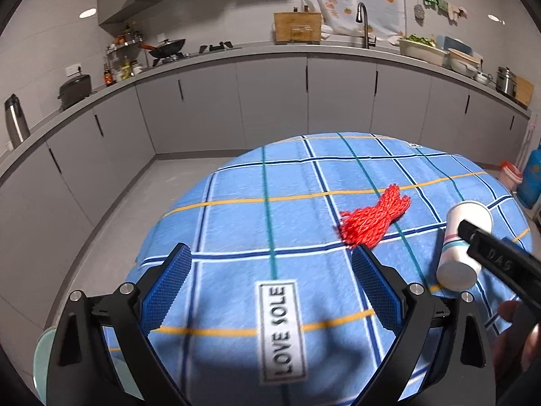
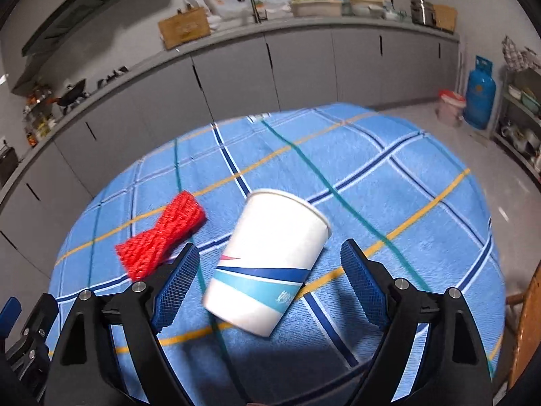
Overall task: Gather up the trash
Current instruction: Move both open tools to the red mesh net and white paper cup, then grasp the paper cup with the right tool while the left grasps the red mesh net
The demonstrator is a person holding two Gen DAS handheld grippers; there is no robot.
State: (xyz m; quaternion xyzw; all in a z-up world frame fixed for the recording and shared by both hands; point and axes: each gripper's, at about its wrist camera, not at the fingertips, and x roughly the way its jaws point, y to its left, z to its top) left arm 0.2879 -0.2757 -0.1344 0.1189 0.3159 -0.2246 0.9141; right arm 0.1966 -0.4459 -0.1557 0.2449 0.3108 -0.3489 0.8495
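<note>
One round table [image 1: 236,223] fills both wrist views, draped in a blue plaid tablecloth [image 2: 389,176] crossed by navy, teal and orange lines, with a stitched label reading "LOVE SOLE" [image 1: 283,333] at six o'clock in the left view. Behind it, from nine to three o'clock, runs a grey kitchen counter [image 1: 236,54] with a faucet [image 1: 363,23] and a black wok [image 1: 167,48]; a blue gas cylinder [image 2: 480,91] stands on the floor at two o'clock in the right view. A white paper cup [image 2: 270,260] with blue bands lies tipped on the cloth, rim toward twelve o'clock, between the spread fingers of the right gripper [image 2: 270,267], whose pads stand wide and clear of its sides. A piece of red foam fruit netting [image 1: 373,220] lies flat on the cloth just beside the cup, at ten o'clock from it in the right view. The left gripper [image 1: 272,272] hovers wide apart with nothing between its fingers, the netting just beyond its right fingertip at one o'clock.
</note>
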